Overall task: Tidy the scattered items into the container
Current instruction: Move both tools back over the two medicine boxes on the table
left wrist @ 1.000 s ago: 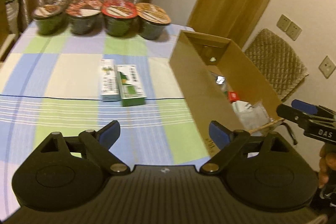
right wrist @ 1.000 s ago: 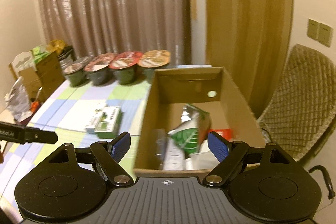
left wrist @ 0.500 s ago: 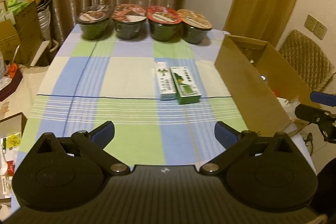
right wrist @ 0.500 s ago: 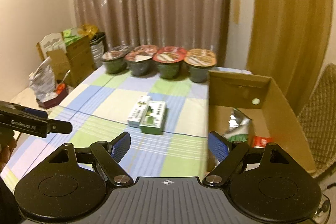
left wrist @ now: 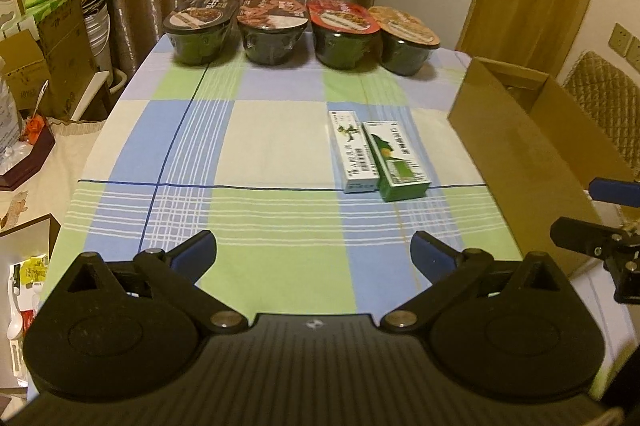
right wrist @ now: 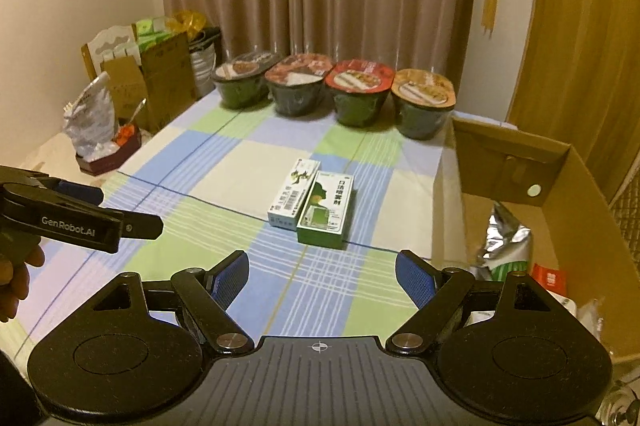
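Two small cartons lie side by side mid-table: a white box (left wrist: 354, 150) (right wrist: 294, 198) and a green box (left wrist: 396, 160) (right wrist: 326, 208). An open cardboard box (left wrist: 520, 154) (right wrist: 560, 186) stands at the table's right edge, holding a silver-green pouch (right wrist: 506, 246) and a red packet (right wrist: 550, 278). Several instant noodle bowls (left wrist: 274, 26) (right wrist: 298, 82) line the far edge. My left gripper (left wrist: 314, 252) is open and empty above the near table. My right gripper (right wrist: 322, 272) is open too, nearer than the green box. Each gripper shows at the side of the other's view.
A checked cloth (left wrist: 260, 130) covers the table. Boxes, bags and clutter (left wrist: 48, 38) crowd the floor and a low surface on the left. A quilted chair (left wrist: 600, 90) stands behind the cardboard box. Curtains hang behind the bowls.
Both grippers swung left, away from the cardboard box and toward the table middle. The two cartons now sit ahead of them. Both stayed open and empty.
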`<state>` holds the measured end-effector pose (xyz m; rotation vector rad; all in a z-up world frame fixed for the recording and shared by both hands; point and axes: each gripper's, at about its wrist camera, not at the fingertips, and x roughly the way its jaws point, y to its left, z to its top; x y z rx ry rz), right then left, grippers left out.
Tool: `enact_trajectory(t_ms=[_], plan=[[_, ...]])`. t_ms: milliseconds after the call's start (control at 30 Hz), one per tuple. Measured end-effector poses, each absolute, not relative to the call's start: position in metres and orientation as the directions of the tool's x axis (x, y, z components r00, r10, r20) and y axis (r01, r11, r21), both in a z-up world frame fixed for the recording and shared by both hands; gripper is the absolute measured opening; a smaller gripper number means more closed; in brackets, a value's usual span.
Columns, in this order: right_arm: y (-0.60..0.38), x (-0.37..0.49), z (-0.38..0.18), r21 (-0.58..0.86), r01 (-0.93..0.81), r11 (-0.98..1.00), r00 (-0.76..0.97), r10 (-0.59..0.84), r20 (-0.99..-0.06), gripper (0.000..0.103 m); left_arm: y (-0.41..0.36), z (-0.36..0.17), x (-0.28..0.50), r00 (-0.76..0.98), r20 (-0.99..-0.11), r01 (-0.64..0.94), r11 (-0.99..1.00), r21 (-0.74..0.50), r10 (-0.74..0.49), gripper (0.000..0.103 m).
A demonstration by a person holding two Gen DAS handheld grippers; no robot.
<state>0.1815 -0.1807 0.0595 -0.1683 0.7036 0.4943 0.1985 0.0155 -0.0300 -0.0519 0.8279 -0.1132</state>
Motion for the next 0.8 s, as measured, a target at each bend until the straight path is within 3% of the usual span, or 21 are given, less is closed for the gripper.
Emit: enact_trajectory(t_ms=[800], plan=[[-0.137, 0.309, -0.028, 0.052, -0.432, 0.901, 0.606, 0.332, -0.722, 0.085, -0.004, -0.109, 0.316, 0.646, -0.757, 0.183, 0.983, 0.031, -0.097, 0.101]])
